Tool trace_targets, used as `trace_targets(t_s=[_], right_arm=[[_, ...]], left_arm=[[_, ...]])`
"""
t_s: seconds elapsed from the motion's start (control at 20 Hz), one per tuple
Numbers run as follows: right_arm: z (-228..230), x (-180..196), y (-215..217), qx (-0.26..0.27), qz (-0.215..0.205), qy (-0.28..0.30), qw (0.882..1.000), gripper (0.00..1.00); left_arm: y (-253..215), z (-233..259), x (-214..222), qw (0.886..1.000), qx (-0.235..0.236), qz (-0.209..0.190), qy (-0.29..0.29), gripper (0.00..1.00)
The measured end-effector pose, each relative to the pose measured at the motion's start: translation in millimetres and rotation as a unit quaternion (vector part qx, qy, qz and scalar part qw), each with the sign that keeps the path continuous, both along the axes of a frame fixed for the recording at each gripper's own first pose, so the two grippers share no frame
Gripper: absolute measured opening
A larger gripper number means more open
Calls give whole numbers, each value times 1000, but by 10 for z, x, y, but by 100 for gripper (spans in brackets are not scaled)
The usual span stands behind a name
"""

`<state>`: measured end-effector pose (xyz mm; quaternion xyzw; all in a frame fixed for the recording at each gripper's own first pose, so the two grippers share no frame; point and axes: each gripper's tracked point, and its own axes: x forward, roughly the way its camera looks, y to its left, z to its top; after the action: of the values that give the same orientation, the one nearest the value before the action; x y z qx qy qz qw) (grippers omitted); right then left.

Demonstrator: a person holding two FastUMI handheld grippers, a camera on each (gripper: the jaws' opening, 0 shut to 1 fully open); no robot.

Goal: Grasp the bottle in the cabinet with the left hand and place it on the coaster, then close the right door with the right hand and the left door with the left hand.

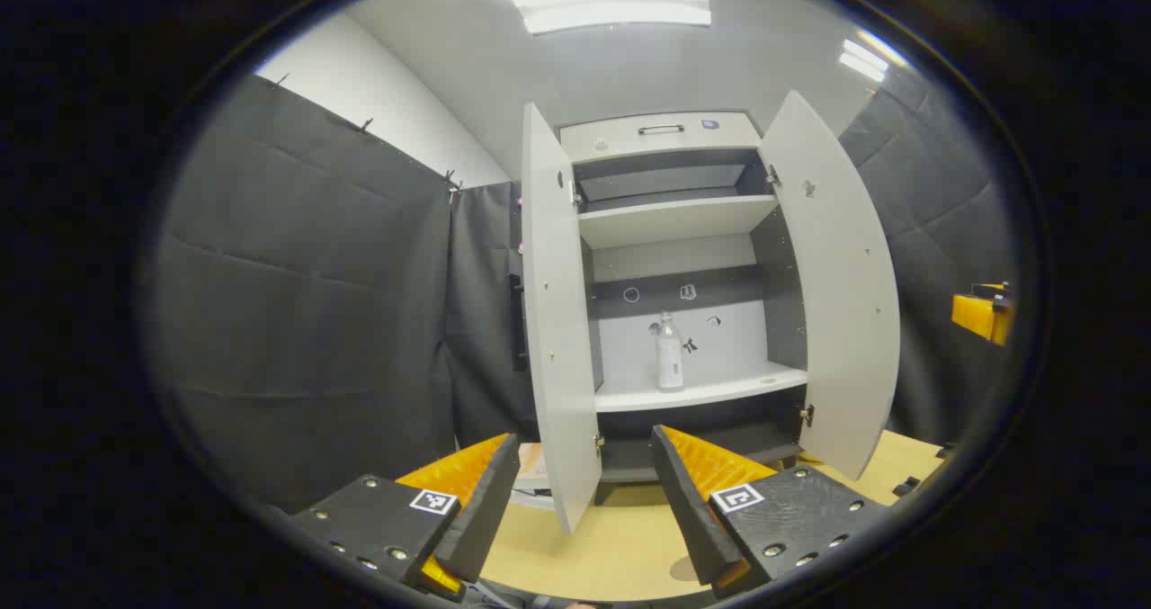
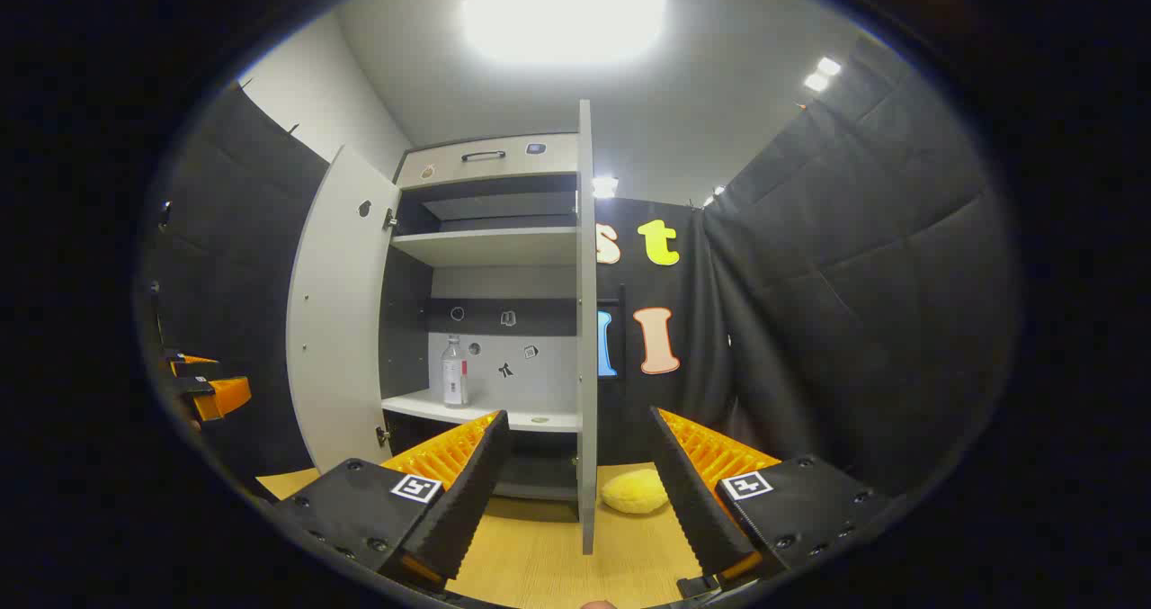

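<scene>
Left gripper (image 1: 584, 510) sits wide apart and empty, squared up to the cabinet (image 1: 661, 132) so I can reach the bottle (image 1: 669, 353) upright on the lower shelf; right gripper (image 2: 580, 492), also spread, waits near the right door (image 2: 586, 321).

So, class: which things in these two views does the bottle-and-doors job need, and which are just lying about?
Needed: bottle, left door, right door, left gripper, right gripper.
Lying about: yellow puff on the table, stickers on the cabinet's back, drawer on top.
</scene>
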<state>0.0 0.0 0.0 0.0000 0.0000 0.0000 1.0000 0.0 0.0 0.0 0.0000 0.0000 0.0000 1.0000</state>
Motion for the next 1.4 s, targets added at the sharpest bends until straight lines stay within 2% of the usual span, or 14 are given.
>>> trace_targets(t_s=[0.25, 0.3, 0.4, 0.45, 0.65, 0.85, 0.9, 0.95, 1.0, 1.1, 1.15, 1.3, 1.35, 1.4], right_arm=[[-21, 26, 10, -6, 8, -3, 1000, 97], [-18, 30, -1, -7, 9, -4, 1000, 97], [-23, 30, 5, -7, 9, -5, 1000, 92], [-34, 42, 12, -6, 10, -5, 1000, 97], [-57, 68, 16, -7, 12, -1, 1000, 92], [-106, 83, -43, -10, 12, 2, 1000, 97], [-125, 71, -100, -13, 12, 3, 1000, 92], [-144, 57, -139, -18, 13, 3, 1000, 92], [-160, 54, -177, -22, 14, 3, 1000, 97], [-197, 69, -236, -24, 18, 6, 1000, 92], [-227, 69, -255, -20, 22, 8, 1000, 97], [-339, 82, -351, -9, 25, 14, 1000, 92], [-396, 80, -379, -4, 24, 22, 999, 97], [-422, 76, -393, 2, 24, 27, 999, 92]], left_arm=[[7, 12, 6, 1000, -4, 11, 0, 80], [13, 17, -3, 1000, -3, 11, -1, 87], [-3, 29, -12, 1000, -1, 12, -1, 87], [-6, 13, -26, 1000, -1, 12, -1, 87], [-56, 25, -23, 1000, 2, 11, -2, 84], [-183, 58, 26, 1000, 0, 2, -6, 80], [-233, 64, 40, 1000, -4, -1, -8, 87], [-281, 85, 62, 1000, -9, -4, -10, 87], [-326, 92, 103, 1000, -13, -7, -11, 87], [-429, 139, 192, 1000, -18, -9, -14, 87], [-493, 165, 253, 1000, -19, -11, -15, 87], [-704, 247, 470, 999, -19, -31, -18, 87], [-755, 271, 560, 999, -15, -36, -19, 87], [-794, 291, 690, 999, -12, -38, -18, 87]])
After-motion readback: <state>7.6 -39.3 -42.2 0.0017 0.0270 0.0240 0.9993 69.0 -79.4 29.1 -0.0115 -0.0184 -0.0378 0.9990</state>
